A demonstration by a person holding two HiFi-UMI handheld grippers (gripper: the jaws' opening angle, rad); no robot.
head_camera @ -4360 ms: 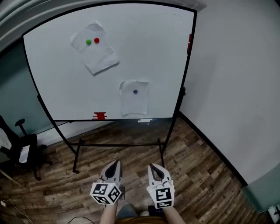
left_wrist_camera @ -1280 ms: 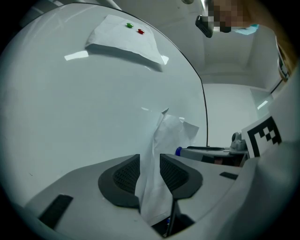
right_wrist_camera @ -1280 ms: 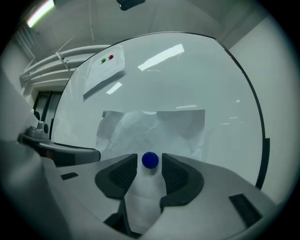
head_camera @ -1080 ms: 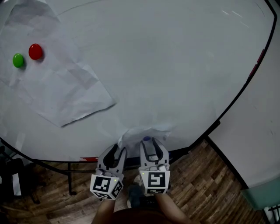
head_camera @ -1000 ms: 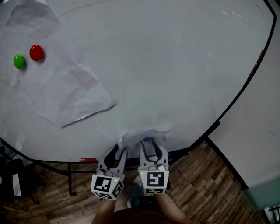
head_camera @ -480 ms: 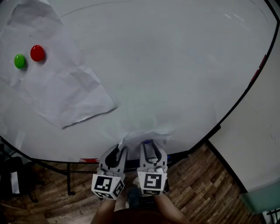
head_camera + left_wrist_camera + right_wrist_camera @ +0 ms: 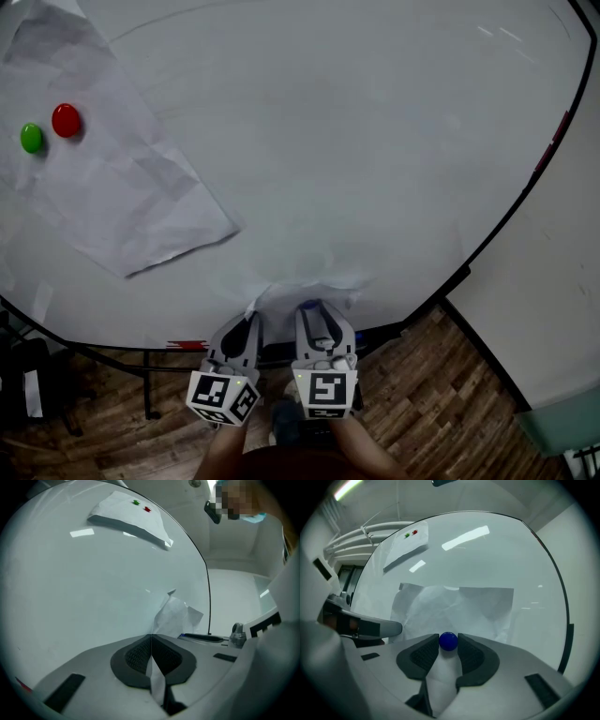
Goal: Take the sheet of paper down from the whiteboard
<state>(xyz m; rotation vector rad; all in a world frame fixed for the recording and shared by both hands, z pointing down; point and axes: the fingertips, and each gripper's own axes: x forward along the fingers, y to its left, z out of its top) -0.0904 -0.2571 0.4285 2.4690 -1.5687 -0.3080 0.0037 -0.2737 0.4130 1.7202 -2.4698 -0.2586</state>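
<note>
Left gripper point(image 7: 151, 637) clamps the sheet of paper point(image 7: 309, 284) — mostly hidden overhead — right gripper point(image 7: 449, 644), jaws just eased wider, hugs blue magnet point(image 7: 448, 640).

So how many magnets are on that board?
3: green magnet and red magnet side by side on the upper sheet, blue magnet on the lower sheet; others may lie out of view.

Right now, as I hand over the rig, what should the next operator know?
Left gripper: shut on an edge of the sheet of paper.
Right gripper: pads against the blue magnet that pins the sheet to the whiteboard; its jaws have just opened a touch.
Done: both grips placed.
Left to do: pull the magnet off, then take the sheet down.
</note>
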